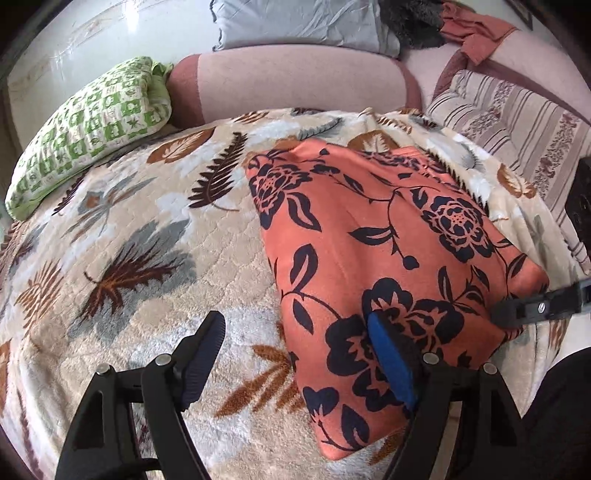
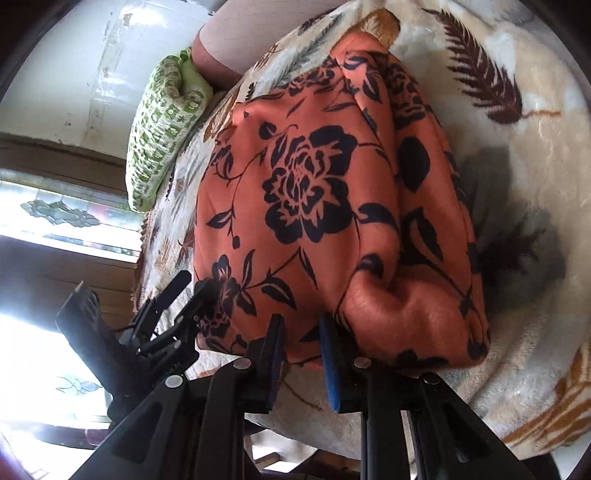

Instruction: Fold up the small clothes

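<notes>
An orange garment with dark navy flowers lies folded on the leaf-patterned blanket. My left gripper is open wide; its right finger rests on the garment's near part, its left finger is over the blanket. The right gripper reaches in at the garment's right edge. In the right wrist view the garment fills the middle. My right gripper has its jaws close together around the garment's near edge, a narrow gap still showing. The left gripper touches the garment's left corner.
A green-and-white checked pillow lies at the blanket's far left. A pink sofa arm and a striped cushion stand behind. Grey and rust clothes lie on the sofa. A window shows beyond the bed edge.
</notes>
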The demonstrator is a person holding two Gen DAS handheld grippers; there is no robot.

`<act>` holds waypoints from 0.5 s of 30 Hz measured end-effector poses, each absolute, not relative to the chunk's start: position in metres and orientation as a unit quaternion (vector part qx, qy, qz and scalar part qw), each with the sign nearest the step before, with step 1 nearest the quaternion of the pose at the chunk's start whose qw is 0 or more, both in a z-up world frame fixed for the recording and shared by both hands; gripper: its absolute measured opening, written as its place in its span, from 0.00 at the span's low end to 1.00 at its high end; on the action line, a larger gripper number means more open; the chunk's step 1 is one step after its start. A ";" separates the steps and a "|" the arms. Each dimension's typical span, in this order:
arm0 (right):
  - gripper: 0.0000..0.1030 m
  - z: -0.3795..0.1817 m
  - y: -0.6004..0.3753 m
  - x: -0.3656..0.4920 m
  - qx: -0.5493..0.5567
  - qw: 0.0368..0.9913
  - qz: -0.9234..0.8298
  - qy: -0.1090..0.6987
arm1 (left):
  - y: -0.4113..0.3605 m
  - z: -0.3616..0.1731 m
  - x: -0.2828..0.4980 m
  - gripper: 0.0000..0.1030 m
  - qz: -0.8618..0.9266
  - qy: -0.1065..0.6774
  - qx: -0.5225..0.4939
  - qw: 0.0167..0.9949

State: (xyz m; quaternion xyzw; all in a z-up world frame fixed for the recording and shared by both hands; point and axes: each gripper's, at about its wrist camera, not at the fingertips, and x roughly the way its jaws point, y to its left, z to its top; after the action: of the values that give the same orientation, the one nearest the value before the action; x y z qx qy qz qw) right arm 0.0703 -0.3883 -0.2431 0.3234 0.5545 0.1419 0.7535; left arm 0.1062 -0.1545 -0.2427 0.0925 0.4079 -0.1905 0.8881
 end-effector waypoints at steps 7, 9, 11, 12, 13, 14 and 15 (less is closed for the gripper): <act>0.23 -0.196 -0.367 0.119 0.296 0.791 0.117 0.523 | -0.155 -0.250 0.104 0.85 -0.186 0.383 0.087 0.901; 0.23 -0.189 -0.360 0.135 0.280 0.798 0.109 0.523 | -0.154 -0.250 0.106 0.88 -0.185 0.382 0.085 0.901; 0.23 -0.180 -0.344 0.174 0.241 0.805 0.097 0.533 | -0.154 -0.251 0.109 0.96 -0.182 0.384 0.083 0.902; 0.23 -0.179 -0.337 0.188 0.234 0.803 0.099 0.539 | -0.152 -0.253 0.112 0.98 -0.180 0.388 0.076 0.901; 0.23 -0.179 -0.331 0.199 0.229 0.801 0.104 0.544 | -0.149 -0.254 0.116 0.99 -0.180 0.400 0.061 0.897; 0.23 -0.179 -0.331 0.199 0.229 0.801 0.104 0.544 | -0.145 -0.255 0.119 0.99 -0.181 0.414 0.042 0.891; 0.23 -0.182 -0.319 0.218 0.213 0.798 0.119 0.551 | -0.143 -0.256 0.123 0.99 -0.180 0.430 0.023 0.884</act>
State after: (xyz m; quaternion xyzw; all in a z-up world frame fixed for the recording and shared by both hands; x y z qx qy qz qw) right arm 0.2176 -0.3193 -0.1816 0.2131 0.5513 0.1186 0.7978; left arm 0.1232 -0.1428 -0.2563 0.0225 0.4299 -0.1801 0.8844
